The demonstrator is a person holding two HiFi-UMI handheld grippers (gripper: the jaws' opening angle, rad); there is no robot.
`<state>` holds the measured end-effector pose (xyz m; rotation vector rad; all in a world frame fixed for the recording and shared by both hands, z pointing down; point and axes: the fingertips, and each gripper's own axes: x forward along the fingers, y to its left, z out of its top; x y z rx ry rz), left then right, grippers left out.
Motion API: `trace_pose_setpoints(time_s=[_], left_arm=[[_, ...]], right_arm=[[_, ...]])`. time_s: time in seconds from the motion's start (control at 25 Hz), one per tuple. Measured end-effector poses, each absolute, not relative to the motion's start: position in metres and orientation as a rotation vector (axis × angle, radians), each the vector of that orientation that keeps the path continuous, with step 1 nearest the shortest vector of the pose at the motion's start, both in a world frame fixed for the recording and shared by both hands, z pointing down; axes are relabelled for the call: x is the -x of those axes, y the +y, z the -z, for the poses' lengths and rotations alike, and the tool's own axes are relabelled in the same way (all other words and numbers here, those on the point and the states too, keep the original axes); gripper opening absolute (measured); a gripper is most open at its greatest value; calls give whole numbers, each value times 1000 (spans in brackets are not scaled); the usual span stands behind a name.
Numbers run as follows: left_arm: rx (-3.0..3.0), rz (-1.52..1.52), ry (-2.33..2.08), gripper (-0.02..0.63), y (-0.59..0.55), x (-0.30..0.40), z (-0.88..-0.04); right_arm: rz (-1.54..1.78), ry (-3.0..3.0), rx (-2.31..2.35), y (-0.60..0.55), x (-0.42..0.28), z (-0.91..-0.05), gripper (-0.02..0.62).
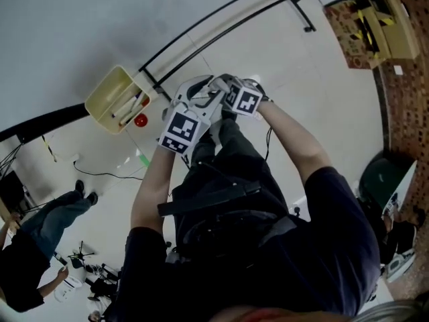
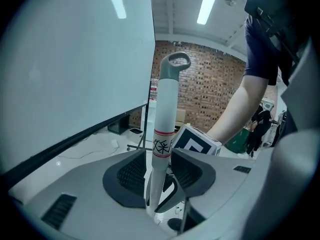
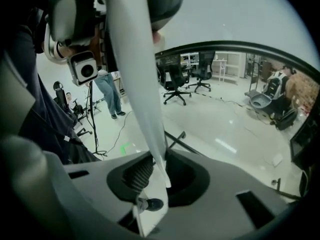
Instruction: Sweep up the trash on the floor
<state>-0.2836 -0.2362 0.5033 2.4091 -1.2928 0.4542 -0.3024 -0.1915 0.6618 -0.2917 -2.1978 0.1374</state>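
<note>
Handle [image 2: 166, 104] between both claws, dustpan [image 1: 100, 94] down on the floor.
Left gripper [image 2: 161, 156]: jaws mid-wide, one each side of the white handle below its grey loop end, slight gap, pads don't look to be pressing. Right gripper [image 3: 152, 170]: jaws narrow, clamped on a white handle, looks like the same one lower down, can't confirm. Head view: both grippers close together ahead of the person's legs [image 1: 224, 146]. Yellow dustpan sits left of them beside a black floor rail [image 1: 221, 25], white sticks [image 1: 127, 107] lying in it, red ball [image 1: 140, 120] at its mouth. Second person [image 1: 57, 213] stands far left.
</note>
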Motion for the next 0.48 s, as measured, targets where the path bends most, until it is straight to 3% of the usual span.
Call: trace_pose_setpoints(time_s=[0.08,0.2,0.48], left_arm=[[-2398,-475,-1337,154,-247,288,-514],[-2374,-486,-1397,91,-257,297,-525],[-2232,-502,-1486,91,-280,322,-568]], right_arm=[[-115,-2186,318,-198,307,-669,97],[-84,-2163,311,-208,314,-680,97],[-98,-2092,322,-230,321,-718,97]])
